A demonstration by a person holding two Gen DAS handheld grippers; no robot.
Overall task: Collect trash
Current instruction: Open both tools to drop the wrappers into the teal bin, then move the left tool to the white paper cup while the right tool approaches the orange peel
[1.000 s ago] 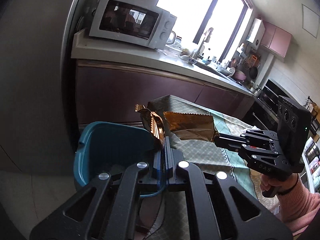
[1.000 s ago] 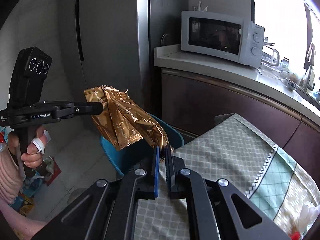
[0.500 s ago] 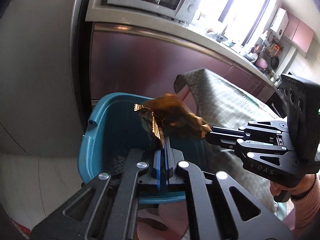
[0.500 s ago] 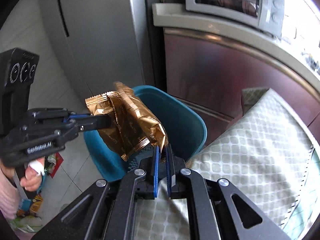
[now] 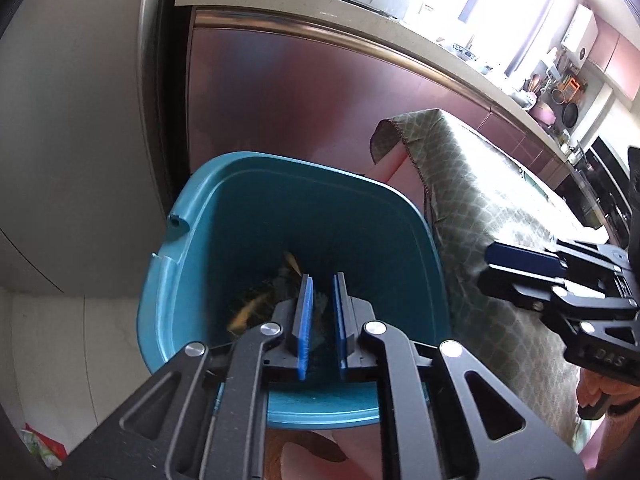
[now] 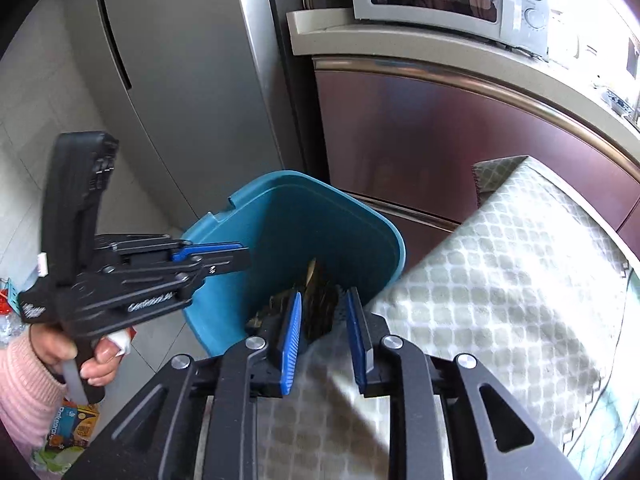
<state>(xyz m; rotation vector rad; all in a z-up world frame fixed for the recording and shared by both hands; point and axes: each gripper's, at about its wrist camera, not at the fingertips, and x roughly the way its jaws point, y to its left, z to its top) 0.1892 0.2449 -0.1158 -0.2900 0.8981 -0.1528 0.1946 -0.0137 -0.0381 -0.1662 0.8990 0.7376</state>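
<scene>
Fingers on both your grippers, left [image 5: 320, 312] and right [image 6: 323, 320], have just been opening with nothing between them, poised over the teal bin [image 5: 192, 240] at the near-left corner of the cloth-covered bench [image 6: 520, 280], the gold wrapper [image 6: 316, 300] lying inside the bin.

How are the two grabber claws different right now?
The right gripper has its blue pads wider apart than the left gripper, whose gap is narrow. The left gripper hangs right over the teal bin; the right gripper sits over the checked tablecloth at the bin's edge. Both have just been opening, both are empty, and the gold wrapper lies in the bin.
</scene>
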